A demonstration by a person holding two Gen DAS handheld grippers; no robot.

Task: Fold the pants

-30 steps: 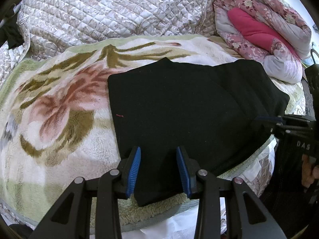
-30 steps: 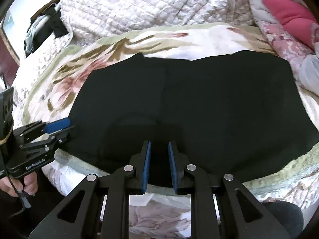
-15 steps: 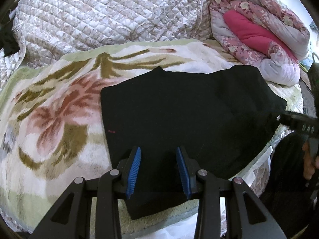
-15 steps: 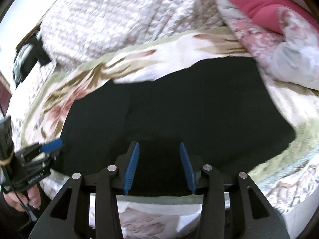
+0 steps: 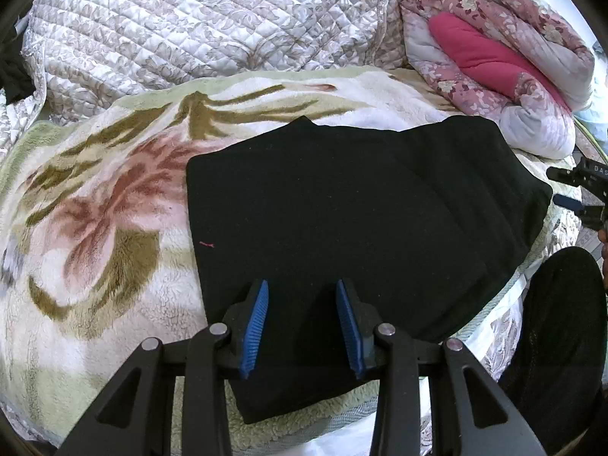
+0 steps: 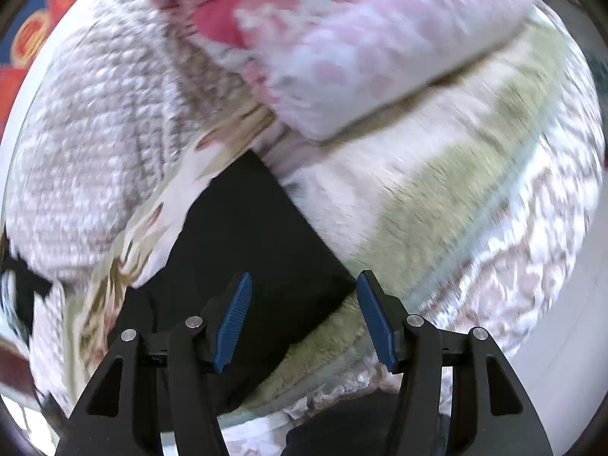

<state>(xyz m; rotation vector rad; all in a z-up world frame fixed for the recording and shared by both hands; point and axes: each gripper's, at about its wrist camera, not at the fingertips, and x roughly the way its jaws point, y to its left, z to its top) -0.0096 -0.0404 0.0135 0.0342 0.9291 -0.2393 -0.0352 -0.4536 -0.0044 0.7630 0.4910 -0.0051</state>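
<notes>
right now the black pants (image 5: pixel 342 220) are lying folded flat on the fleecy floral blanket (image 5: pixel 95 228) that is covering the bed, with one short edge reaching toward the near edge of the bed and a second folded layer showing along their right side. a tiny pink thread is sitting near their left edge. the left hand-held gripper (image 5: pixel 302 323) is hovering just above the near part of the pants, its blue pads standing apart with nothing pinched between them. the right hand-held gripper (image 6: pixel 304 319) is sitting off the right corner of the pants, rolled to one side in a blurred view; its jaws have just been opening and are now gaping wide, with only the corner of the pants (image 6: pixel 250 235) and blanket (image 6: pixel 437 205) seen beyond the gap, nothing gripped. behind the blanket a pale quilted cover (image 5: pixel 190 26) is bunching up, and at the far right a rolled pink floral comforter (image 5: pixel 494 57) is resting just beyond the pants' far right corner. a dark-clothed knee (image 5: pixel 562 323) is showing at the right edge.
</notes>
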